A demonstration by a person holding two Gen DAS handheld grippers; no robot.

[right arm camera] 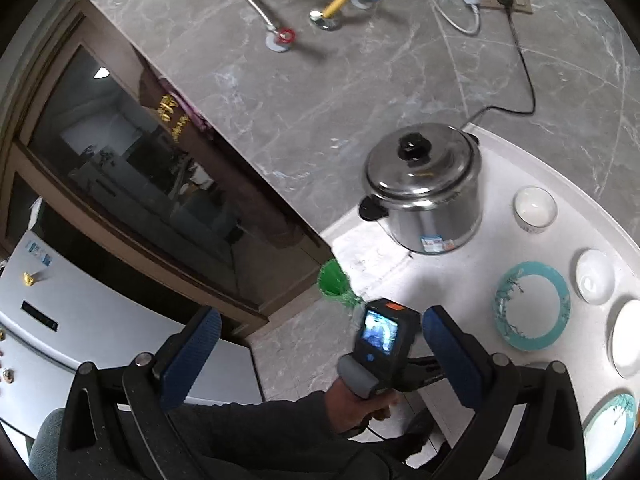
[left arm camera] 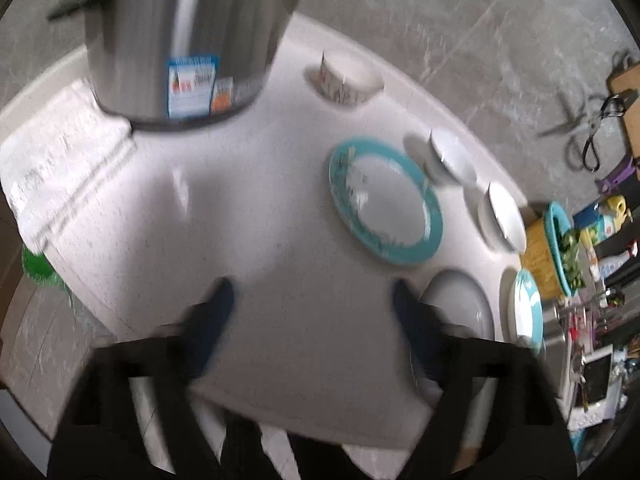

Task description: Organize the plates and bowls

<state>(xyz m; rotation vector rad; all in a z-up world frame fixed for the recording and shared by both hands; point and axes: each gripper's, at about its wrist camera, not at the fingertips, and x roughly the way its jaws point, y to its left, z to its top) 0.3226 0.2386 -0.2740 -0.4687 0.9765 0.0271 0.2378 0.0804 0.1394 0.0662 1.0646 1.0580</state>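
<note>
Teal-rimmed white ceramic plate lay flat on the white tabletop in the left wrist view, small white bowls just beside its far edge. Left gripper stood wide and empty over bare tabletop, near a steel pot.

Right wrist view: same plate, right gripper wide, nothing held.

Likely stiff, glazed, slippery, breakable; best pinched at the raised rim.

home kitchen, white counter, steel pot, fridge, marble-tiled wall
</note>
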